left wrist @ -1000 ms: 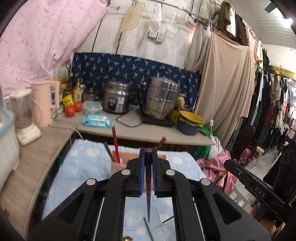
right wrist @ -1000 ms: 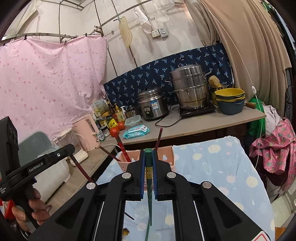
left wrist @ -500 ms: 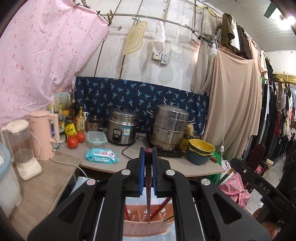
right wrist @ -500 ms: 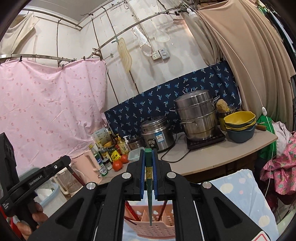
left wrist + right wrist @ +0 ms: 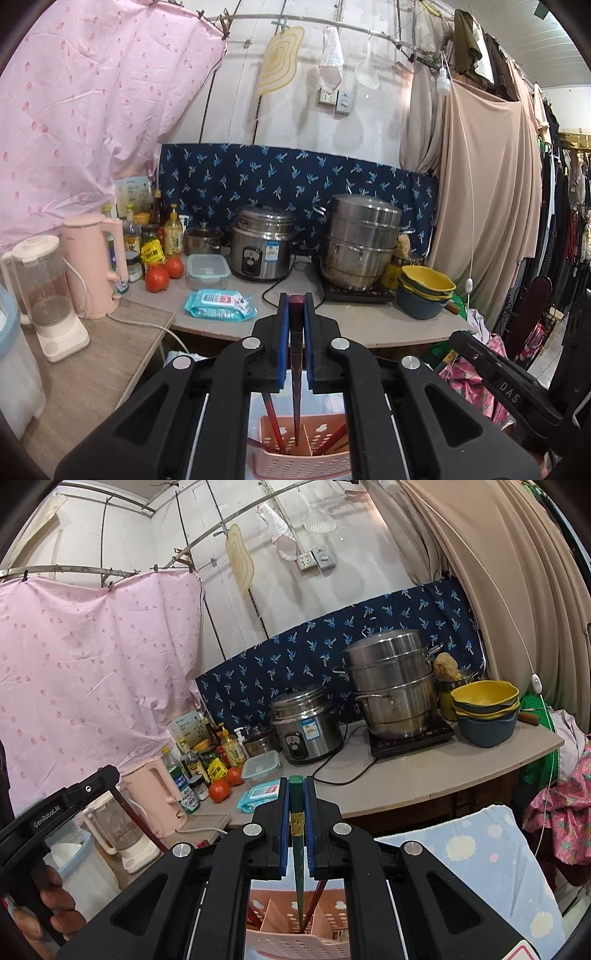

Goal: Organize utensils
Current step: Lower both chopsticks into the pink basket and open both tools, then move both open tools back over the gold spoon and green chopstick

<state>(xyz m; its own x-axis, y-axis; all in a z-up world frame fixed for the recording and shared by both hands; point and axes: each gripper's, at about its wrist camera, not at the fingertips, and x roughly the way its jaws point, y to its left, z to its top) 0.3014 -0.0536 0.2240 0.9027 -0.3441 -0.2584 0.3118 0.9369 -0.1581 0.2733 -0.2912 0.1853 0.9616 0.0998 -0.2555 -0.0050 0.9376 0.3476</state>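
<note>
My left gripper [image 5: 295,308] is shut on a dark red chopstick [image 5: 295,369] that hangs point down, its tip inside a pink perforated utensil basket [image 5: 295,461]. Other red chopsticks [image 5: 271,417] lean in that basket. My right gripper [image 5: 296,790] is shut on a green chopstick [image 5: 297,864] with a gold band; its tip dips into a compartment of the same pink basket [image 5: 295,938]. The left gripper [image 5: 62,808] with its red chopstick shows at the left of the right wrist view, held by a hand [image 5: 55,897].
Behind the basket runs a counter [image 5: 369,325] with a rice cooker [image 5: 262,247], steamer pot [image 5: 358,243], stacked bowls [image 5: 424,291], wipes pack [image 5: 219,304], tomatoes, bottles, pink kettle [image 5: 96,258] and blender [image 5: 44,295]. A blue dotted cloth [image 5: 480,856] covers the table at the right.
Both grippers moved forward over the table and rose a little. The basket went from ahead of them to just below the fingers, and both chopstick tips now reach into it.
</note>
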